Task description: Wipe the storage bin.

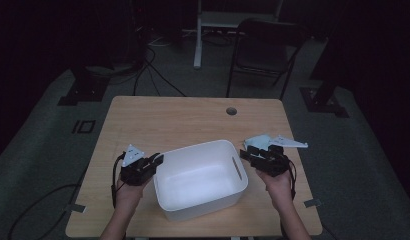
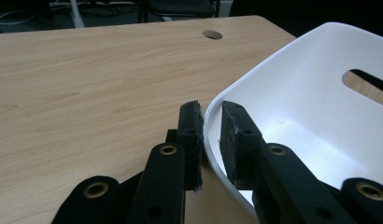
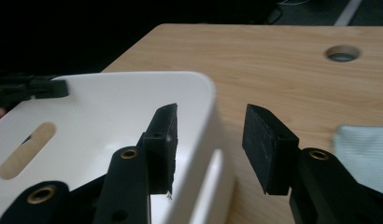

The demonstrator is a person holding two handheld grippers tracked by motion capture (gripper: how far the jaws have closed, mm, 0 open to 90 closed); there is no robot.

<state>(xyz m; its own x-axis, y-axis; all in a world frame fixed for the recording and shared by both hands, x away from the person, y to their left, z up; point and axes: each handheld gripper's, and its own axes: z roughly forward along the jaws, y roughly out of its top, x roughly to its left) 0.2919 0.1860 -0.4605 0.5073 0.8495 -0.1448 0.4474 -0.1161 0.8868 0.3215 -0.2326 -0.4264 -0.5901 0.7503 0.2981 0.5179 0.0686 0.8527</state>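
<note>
My left gripper pinches bin rim; right gripper astride opposite wall, jaws slack. Lifting now: bin tilts, slips.

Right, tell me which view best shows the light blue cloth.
The high view: the light blue cloth lies whole on the table, just beyond the right gripper. The right gripper view catches one corner of it; the left gripper view looks elsewhere.
</note>
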